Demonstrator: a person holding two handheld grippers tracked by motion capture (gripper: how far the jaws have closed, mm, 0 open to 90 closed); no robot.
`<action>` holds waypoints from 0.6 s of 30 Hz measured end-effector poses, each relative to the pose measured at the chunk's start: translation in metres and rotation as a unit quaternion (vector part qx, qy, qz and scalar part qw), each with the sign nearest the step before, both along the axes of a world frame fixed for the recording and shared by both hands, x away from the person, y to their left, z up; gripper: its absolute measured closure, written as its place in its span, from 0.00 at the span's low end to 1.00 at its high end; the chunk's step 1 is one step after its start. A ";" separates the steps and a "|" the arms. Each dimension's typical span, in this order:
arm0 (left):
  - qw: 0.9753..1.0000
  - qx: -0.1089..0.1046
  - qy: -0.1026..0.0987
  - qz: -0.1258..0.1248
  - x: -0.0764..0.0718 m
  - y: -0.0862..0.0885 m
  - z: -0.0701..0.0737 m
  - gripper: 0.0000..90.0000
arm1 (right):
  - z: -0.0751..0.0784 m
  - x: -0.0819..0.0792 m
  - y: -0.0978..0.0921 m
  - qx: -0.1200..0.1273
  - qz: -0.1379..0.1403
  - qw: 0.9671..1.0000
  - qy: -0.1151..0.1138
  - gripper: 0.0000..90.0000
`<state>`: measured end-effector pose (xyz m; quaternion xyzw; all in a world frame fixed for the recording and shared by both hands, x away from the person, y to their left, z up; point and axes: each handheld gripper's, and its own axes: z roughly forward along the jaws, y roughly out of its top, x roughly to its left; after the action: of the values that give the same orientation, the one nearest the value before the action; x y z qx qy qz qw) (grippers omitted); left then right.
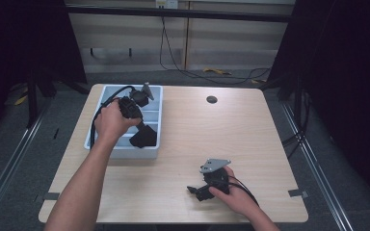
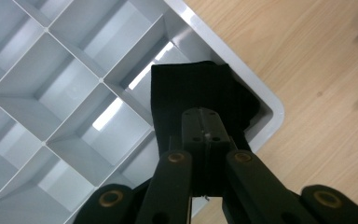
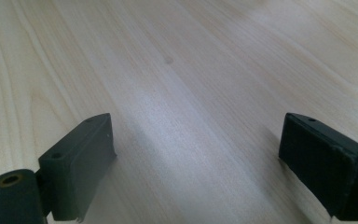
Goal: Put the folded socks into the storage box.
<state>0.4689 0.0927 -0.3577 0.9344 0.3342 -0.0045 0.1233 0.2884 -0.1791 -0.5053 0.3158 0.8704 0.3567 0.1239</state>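
The left tongs (image 2: 204,140) are pinched on a black folded cloth (image 2: 196,95) hanging over the corner cell of the grey divided tray (image 1: 155,153), at about ten o'clock on the counter (image 1: 250,130). The right tongs (image 3: 200,168) rest wide apart and empty near five o'clock. Since the cloth lies across the tray's rim, it could catch there or spill outside the cell if released now.

A light wooden bench (image 1: 192,144) with rounded corners and a round cable hole (image 1: 212,99) stands on a grey floor (image 1: 58,130). Beyond it runs a beige panelled wall (image 1: 125,38) with black cables (image 1: 173,62) trailing down to the floor. Dark curtains (image 1: 347,72) hang on both sides.
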 end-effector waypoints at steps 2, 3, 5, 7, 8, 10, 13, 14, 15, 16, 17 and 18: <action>1.000 0.003 0.000 -0.003 0.001 -0.002 -0.003 1.00 | 0.000 0.000 0.000 0.000 0.000 1.000 0.000 0.11; 1.000 0.006 0.001 -0.004 0.002 -0.003 -0.004 1.00 | 0.000 0.000 0.000 0.000 0.000 1.000 0.000 0.11; 1.000 0.008 0.004 -0.006 0.004 -0.005 -0.009 1.00 | 0.000 0.000 0.000 0.000 0.001 1.000 0.000 0.11; 1.000 0.011 0.009 -0.004 0.004 -0.007 -0.013 1.00 | 0.000 0.000 0.000 0.000 0.002 1.000 0.000 0.11; 1.000 0.016 0.012 -0.008 0.005 -0.008 -0.017 1.00 | 0.000 0.000 0.000 0.000 0.001 1.000 -0.001 0.11; 1.000 0.019 0.015 -0.007 0.005 -0.009 -0.023 1.00 | 0.000 0.000 0.000 0.000 0.002 1.000 -0.001 0.11; 0.999 0.030 0.018 -0.007 0.005 -0.011 -0.031 1.00 | 0.000 0.000 0.000 0.000 0.003 1.000 -0.002 0.11; 0.999 0.037 0.017 -0.008 0.004 -0.012 -0.034 1.00 | 0.000 0.000 0.000 0.002 0.004 1.000 -0.002 0.11; 0.999 0.038 0.017 -0.008 0.004 -0.012 -0.036 1.00 | 0.000 0.000 0.000 0.002 0.004 1.000 -0.002 0.11; 0.999 0.036 0.019 -0.007 0.003 -0.012 -0.039 1.00 | 0.000 0.000 0.000 0.002 0.004 1.000 -0.002 0.11; 0.999 0.036 0.019 -0.007 0.003 -0.012 -0.039 1.00 | 0.000 0.000 0.000 0.002 0.004 1.000 -0.002 0.11; 0.999 0.035 0.021 -0.010 0.003 -0.013 -0.043 1.00 | 0.000 0.000 0.000 0.002 0.004 1.000 -0.002 0.11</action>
<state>0.4720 0.0793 -0.4009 0.9411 0.3272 -0.0136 0.0837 0.2884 -0.1789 -0.5056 0.3115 0.8709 0.3593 0.1238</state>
